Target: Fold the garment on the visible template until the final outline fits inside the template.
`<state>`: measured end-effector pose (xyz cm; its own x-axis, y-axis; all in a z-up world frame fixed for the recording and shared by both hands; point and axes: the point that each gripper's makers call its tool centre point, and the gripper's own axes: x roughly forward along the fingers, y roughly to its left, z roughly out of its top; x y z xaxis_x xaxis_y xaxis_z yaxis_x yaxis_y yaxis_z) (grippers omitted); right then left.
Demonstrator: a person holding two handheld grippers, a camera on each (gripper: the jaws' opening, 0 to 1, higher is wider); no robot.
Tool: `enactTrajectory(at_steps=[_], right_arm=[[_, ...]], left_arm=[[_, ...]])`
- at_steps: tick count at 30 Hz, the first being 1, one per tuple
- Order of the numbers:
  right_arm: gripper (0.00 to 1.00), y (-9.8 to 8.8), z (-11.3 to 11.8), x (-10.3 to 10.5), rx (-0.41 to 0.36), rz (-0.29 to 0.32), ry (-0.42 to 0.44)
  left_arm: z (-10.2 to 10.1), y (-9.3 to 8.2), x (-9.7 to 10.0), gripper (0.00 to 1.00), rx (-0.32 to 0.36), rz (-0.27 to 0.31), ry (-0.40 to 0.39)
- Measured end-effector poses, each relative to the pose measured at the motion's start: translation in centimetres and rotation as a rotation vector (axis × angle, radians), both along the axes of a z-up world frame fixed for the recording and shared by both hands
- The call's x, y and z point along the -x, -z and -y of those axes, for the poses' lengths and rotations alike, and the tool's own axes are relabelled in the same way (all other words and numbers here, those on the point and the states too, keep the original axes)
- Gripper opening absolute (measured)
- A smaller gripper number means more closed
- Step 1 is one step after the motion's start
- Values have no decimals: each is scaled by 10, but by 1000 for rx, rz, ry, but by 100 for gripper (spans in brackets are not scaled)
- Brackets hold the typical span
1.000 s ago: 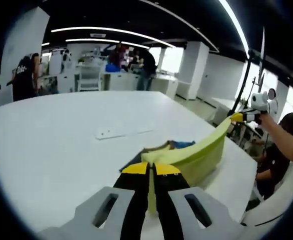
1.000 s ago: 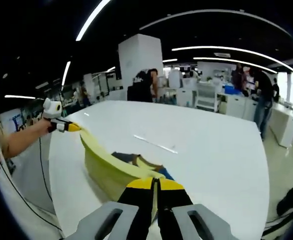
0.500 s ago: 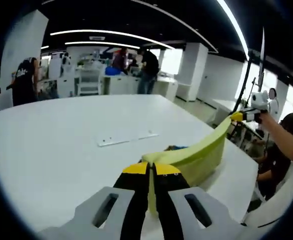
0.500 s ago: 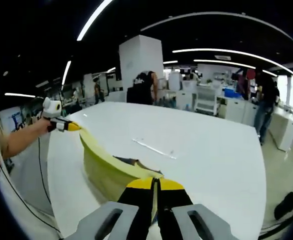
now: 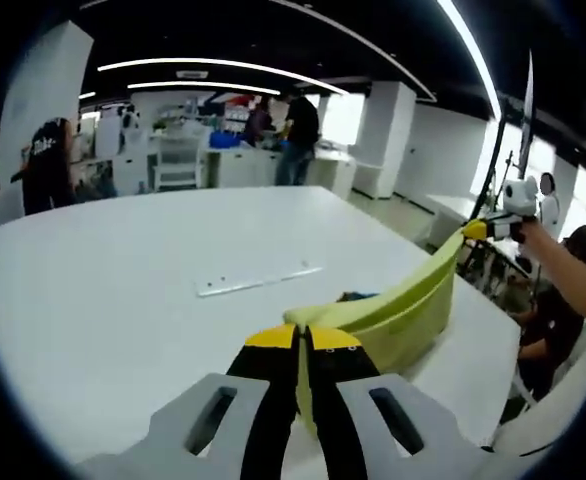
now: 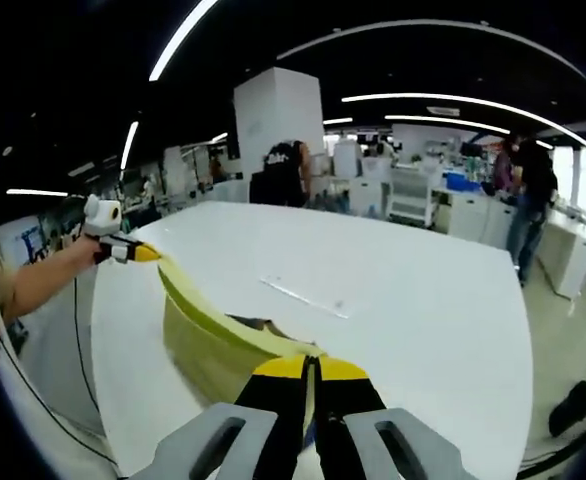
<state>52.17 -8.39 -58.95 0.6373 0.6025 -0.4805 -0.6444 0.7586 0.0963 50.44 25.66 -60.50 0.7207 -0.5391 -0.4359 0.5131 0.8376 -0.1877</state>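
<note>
Garment [image 5: 403, 310]: one piece, yellow-green cloth, held up off the white table [image 5: 103, 290] and stretched taut as a band between the two grippers. The upper edge runs straight; the cloth below it hangs in a shallow sag toward the table. A small dark blue patch shows behind the band in the left gripper view, just above the table; I cannot tell whether it belongs to the garment.

Left gripper [image 5: 304, 338]: yellow-tipped black jaws pressed together on one end of the garment's edge. It also appears in the right gripper view [image 6: 141, 253], held by a hand [image 6: 85, 255] at the far left end of the band.

Right gripper [image 6: 309, 368]: jaws likewise clamped on the other end of the edge. In the left gripper view it sits at the far right end of the band [image 5: 478, 229].

Template [image 5: 258, 280]: one thin pale outline lying flat on the table, beyond the garment, apart from it; also seen in the right gripper view [image 6: 303, 297].

Count: one garment, one template, two grippers, one table. Several people stand at benches behind the table.
</note>
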Motion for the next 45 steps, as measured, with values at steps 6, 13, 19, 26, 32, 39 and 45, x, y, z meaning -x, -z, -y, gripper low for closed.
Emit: enactTrajectory(at_steps=[6,13,19,26,32,39,45], right_arm=[[0,9,0,-8,14,-18,4],[0,19,0,-18,21,-34,12],[0,29,0,-30,17,-54,22],[0,39,-5,-41,17,-68,26],[0,50,-3,-53,16,-89,37],[0,58,-3,-66,-14,-119,51],[0,71,-2,-76,-2,-148,60]], left_arm=[[1,8,-10,0,-35,-8,5],[2,18,-23,0,-34,-26,3],[-1,27,-33,0,-37,-44,-4],[-3,40,-45,0,-63,-65,-7],[-5,49,-55,0,-61,-85,-16],[-5,59,-66,0,-67,-111,-25],[-3,70,-74,0,-74,-136,-30]])
